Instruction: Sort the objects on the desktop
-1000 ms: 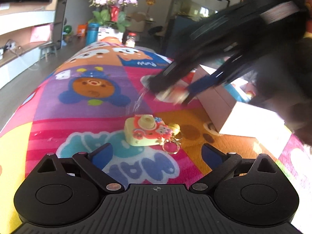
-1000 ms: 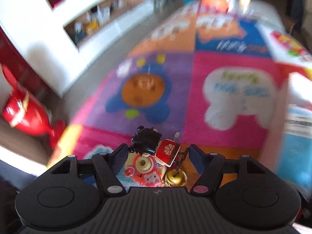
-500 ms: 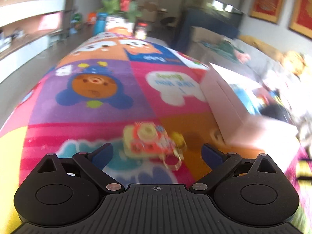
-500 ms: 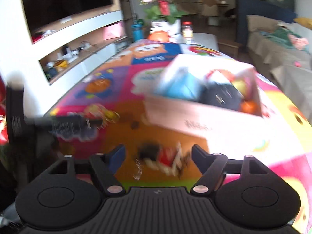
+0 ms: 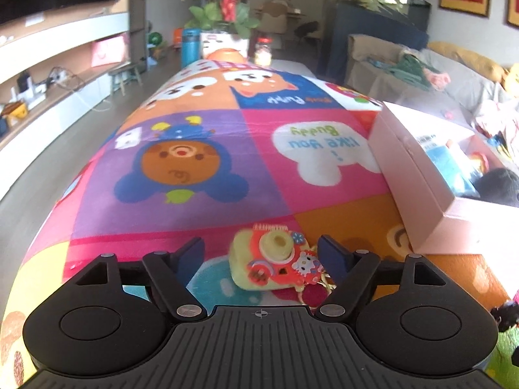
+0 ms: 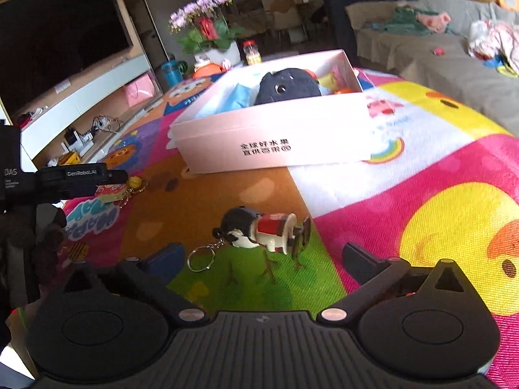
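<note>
A yellow and red toy camera keychain (image 5: 274, 264) lies on the cartoon play mat (image 5: 211, 149), between the fingers of my open left gripper (image 5: 261, 253); it also shows under the left gripper in the right wrist view (image 6: 113, 191). A doll keychain with black hair and a red body (image 6: 259, 231) lies on the mat just ahead of my open, empty right gripper (image 6: 262, 256). A pink box (image 6: 275, 139) holds a dark plush toy (image 6: 287, 86) and other items; it also shows in the left wrist view (image 5: 421, 188).
A flower pot (image 5: 225, 37), a blue bottle (image 5: 189, 47) and a jar (image 5: 263, 52) stand at the mat's far end. A sofa with clothes (image 6: 438, 48) is on the right. Shelves and a TV (image 6: 61, 42) are on the left.
My left gripper has moved forward around the toy camera. My right gripper swung away to the right, and the doll keychain now lies on the mat in front of it.
</note>
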`<state>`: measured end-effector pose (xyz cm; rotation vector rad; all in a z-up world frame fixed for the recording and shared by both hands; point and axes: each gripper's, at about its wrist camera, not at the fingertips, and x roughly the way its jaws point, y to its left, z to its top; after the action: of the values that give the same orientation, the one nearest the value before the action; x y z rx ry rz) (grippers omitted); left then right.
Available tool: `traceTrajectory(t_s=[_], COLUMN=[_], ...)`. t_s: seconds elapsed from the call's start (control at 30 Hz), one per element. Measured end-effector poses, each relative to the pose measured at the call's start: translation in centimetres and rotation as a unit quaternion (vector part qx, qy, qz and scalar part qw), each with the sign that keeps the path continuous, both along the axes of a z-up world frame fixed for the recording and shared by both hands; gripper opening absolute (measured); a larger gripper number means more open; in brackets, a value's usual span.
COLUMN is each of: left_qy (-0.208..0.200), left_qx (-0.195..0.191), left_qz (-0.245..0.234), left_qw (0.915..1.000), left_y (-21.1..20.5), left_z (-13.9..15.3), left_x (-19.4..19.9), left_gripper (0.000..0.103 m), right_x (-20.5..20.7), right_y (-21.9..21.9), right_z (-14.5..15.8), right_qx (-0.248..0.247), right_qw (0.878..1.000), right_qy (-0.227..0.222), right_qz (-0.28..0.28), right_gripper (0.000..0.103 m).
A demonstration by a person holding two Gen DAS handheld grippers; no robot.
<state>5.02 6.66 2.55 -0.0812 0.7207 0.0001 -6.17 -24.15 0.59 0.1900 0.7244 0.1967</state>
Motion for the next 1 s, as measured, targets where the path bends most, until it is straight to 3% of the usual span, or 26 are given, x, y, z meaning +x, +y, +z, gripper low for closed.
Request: traceTrajectory(t_s=[0.23, 0.37, 0.5, 0.7, 0.87, 1.0], left_qy=[0.002, 0.002, 0.001, -0.026, 0.004, 0.021], left_qx=[0.035, 0.003, -0.041, -0.016, -0.02, -0.016], left_qz=[-0.068, -0.12, -0.195, -0.168, -0.181, -0.199], left_qw=[0.9971, 0.9928, 0.9799, 0.9853, 0.9833, 0.9796], left_y=[-3.6, -4.4, -4.9, -5.4, -6.2, -7.3], left_z=[-0.8, -0.6, 0.0, 0.7, -0.2, -0.7], left_x=[0.3, -0.9, -3.0, -3.2, -0.8, -1.2], left_gripper=[0.091, 0.091, 0.093, 0.095, 0.096, 0.097], right_x=[-0.1, -0.2, -0.1, -0.2, -0.2, -0.2], right_y=[0.3, 0.4, 0.5, 0.7, 0.6, 0.5], right_z=[0.0, 0.0, -0.1, -0.1, -0.1, -0.1], right_qx=[0.003, -0.001, -0.004, -0.011, -0.012, -0.007], right_qw=[1.0, 1.0, 1.0, 1.0, 1.0, 1.0], right_qy=[-0.002, -0.003, -0.002, -0.002, -0.002, -0.003], right_qz=[0.002, 0.001, 0.001, 0.0, 0.0, 0.0], right_gripper=[0.103, 0.103, 0.103, 0.103, 0.103, 0.103])
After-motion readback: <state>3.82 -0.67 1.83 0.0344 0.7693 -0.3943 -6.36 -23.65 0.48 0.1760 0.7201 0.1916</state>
